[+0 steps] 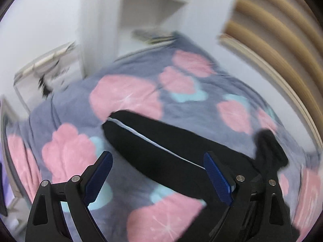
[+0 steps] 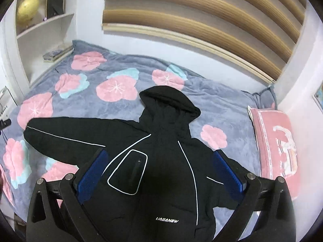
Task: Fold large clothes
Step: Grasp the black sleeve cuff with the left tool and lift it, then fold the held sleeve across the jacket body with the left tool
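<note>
- The bed (image 2: 218, 104) fills most of both views. It is covered by a grey blanket (image 2: 125, 66) printed with large pink and pale blue flowers.
- Behind the bed, the wall carries curved wooden slats (image 2: 201, 6) above a pale ledge.
- At the left of the right wrist view, white shelves (image 2: 46, 20) hold a yellow globe (image 2: 27, 8) and a dark frame; a small stack of books or papers sits lower down, by the blanket's corner.
- The black hooded jacket (image 2: 167, 161) lies spread flat, front up, on the blanket. Its hood (image 2: 171, 100) points toward the slatted wall. One sleeve (image 2: 66, 131) stretches out to the left in that view; the other runs lower right, partly hidden behind a finger. Thin white piping outlines the chest seams and a pocket shape, and small white lettering sits near the hem.
- A pink pillow (image 2: 276, 145) with a white pattern lies at the right edge of the bed, apart from the jacket.
- The right hand-held gripper (image 2: 159, 171) hangs above the jacket's chest, its blue-padded fingers spread wide with nothing between them.
- The left hand-held gripper (image 1: 158, 173) hangs above the outstretched sleeve (image 1: 161, 141), tilted downward; this view is blurred. Its fingers are wide apart and carry nothing, with the sleeve lying on the blanket below.
</note>
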Available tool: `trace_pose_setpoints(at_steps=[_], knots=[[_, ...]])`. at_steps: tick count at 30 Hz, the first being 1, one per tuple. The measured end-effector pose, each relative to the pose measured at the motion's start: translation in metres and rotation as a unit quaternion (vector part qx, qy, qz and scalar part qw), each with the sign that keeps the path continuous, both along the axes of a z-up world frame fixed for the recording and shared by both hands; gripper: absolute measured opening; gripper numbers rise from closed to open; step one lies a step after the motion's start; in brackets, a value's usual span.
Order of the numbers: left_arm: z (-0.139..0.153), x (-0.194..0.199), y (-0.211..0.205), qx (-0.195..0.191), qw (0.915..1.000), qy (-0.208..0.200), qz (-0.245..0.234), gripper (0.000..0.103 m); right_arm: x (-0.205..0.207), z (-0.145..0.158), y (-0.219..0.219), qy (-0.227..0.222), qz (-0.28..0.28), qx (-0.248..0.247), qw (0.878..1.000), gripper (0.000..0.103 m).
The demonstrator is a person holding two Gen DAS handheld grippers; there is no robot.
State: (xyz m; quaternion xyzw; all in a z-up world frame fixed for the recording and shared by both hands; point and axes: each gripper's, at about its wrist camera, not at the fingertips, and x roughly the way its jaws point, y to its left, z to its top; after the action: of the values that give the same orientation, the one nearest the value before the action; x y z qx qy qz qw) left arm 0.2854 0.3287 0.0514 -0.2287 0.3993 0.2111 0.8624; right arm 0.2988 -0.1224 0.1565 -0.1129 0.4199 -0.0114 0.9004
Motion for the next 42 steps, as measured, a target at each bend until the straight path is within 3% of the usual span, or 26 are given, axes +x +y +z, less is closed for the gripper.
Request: trace_pose_setpoints(at_steps=[2, 8, 13, 19, 21, 23, 24, 25, 26, 29, 35, 38, 42], knots=[[-0.023, 0.01, 0.023, -0.007, 0.9997, 0.003, 0.022, 0.092, 0.016, -0.013, 0.001, 0.018, 0.002, -0.01, 1.0, 0.103], [-0.124, 0.042, 0.108, -0.111, 0.9902, 0.004, 0.085, 0.091, 0.057, -0.075, -0.003, 0.098, -0.007, -0.012, 0.995, 0.103], [-0.176, 0.057, 0.139, -0.123, 0.9838, 0.028, 0.127, 0.091, 0.072, -0.1, 0.005, 0.118, 0.008, -0.038, 0.992, 0.103], [-0.213, 0.073, 0.159, -0.141, 0.979, 0.047, 0.139, 0.091, 0.079, -0.114, 0.017, 0.131, 0.023, -0.053, 0.99, 0.103], [-0.221, 0.079, 0.16, -0.144, 0.9791, 0.051, 0.134, 0.081, 0.077, -0.117, 0.021, 0.136, 0.028, -0.054, 0.989, 0.103], [-0.224, 0.083, 0.16, -0.159, 0.9791, 0.044, 0.12, 0.04, 0.075, -0.119, 0.024, 0.14, 0.033, -0.058, 0.988, 0.103], [-0.221, 0.085, 0.159, -0.158, 0.9799, 0.038, 0.115, 0.036, 0.075, -0.119, 0.026, 0.141, 0.036, -0.061, 0.988, 0.103], [-0.215, 0.087, 0.156, -0.148, 0.9827, 0.028, 0.108, 0.023, 0.074, -0.119, 0.028, 0.14, 0.038, -0.064, 0.987, 0.103], [-0.207, 0.086, 0.152, -0.137, 0.9854, 0.02, 0.099, 0.02, 0.074, -0.119, 0.029, 0.139, 0.039, -0.066, 0.987, 0.103], [-0.177, 0.082, 0.136, -0.117, 0.9903, -0.012, 0.075, 0.018, 0.072, -0.117, 0.03, 0.136, 0.042, -0.063, 0.988, 0.103], [-0.094, 0.081, 0.066, -0.066, 0.9943, -0.076, -0.036, 0.017, 0.064, -0.107, 0.026, 0.126, 0.039, -0.044, 0.99, 0.103], [-0.057, 0.09, 0.003, -0.039, 0.987, -0.097, -0.122, 0.016, 0.057, -0.102, 0.021, 0.121, 0.034, -0.035, 0.991, 0.103], [-0.024, 0.094, -0.077, -0.038, 0.9673, -0.133, -0.213, 0.016, 0.048, -0.097, 0.005, 0.114, 0.016, -0.019, 0.993, 0.103]])
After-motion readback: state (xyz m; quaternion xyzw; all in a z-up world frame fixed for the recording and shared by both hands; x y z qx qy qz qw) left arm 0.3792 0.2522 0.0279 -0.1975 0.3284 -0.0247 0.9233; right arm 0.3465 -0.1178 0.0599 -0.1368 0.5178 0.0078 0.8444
